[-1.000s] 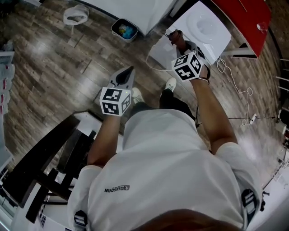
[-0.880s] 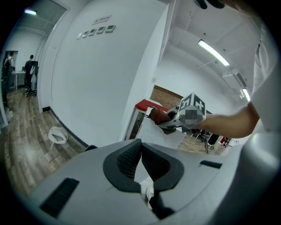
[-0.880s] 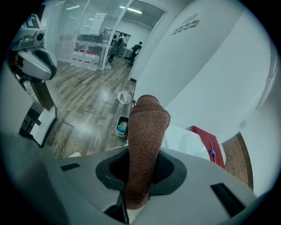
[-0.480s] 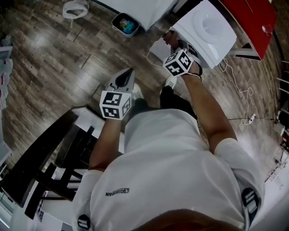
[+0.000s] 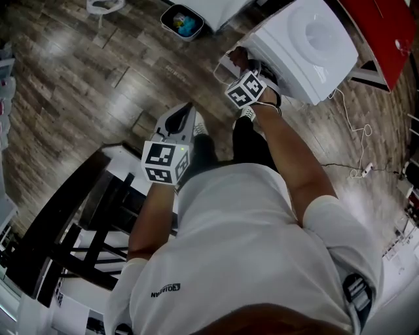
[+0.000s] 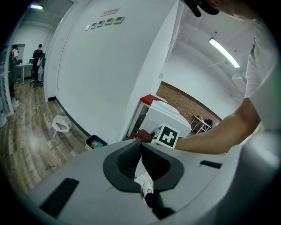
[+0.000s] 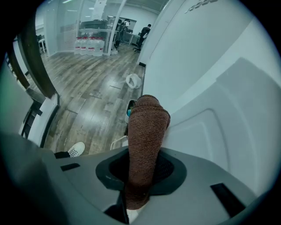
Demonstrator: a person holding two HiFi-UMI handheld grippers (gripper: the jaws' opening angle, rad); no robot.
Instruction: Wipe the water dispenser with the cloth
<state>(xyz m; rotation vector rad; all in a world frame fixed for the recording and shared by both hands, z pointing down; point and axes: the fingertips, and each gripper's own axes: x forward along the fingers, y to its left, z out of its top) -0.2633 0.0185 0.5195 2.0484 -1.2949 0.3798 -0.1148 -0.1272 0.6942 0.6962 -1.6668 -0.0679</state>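
The white water dispenser (image 5: 308, 46) stands at the top right of the head view. My right gripper (image 5: 242, 65) is shut on a brown cloth (image 5: 236, 55) and holds it against the dispenser's near left side. In the right gripper view the cloth (image 7: 147, 140) sticks up out of the jaws, right beside the dispenser's white panel (image 7: 219, 110). My left gripper (image 5: 187, 108) hangs lower down in front of the person's body, away from the dispenser. Its jaws are shut with nothing between them (image 6: 139, 147). The dispenser (image 6: 164, 116) shows beyond them.
A small bin (image 5: 182, 21) with blue contents stands by the white wall, a white bag (image 5: 105, 5) further left. A red cabinet (image 5: 380, 26) is behind the dispenser. A cable (image 5: 357, 147) trails on the wood floor at right. Black-and-white furniture (image 5: 78, 216) is at lower left.
My right gripper has slid left with the cloth along the dispenser, toward its left edge. The left gripper has barely moved.
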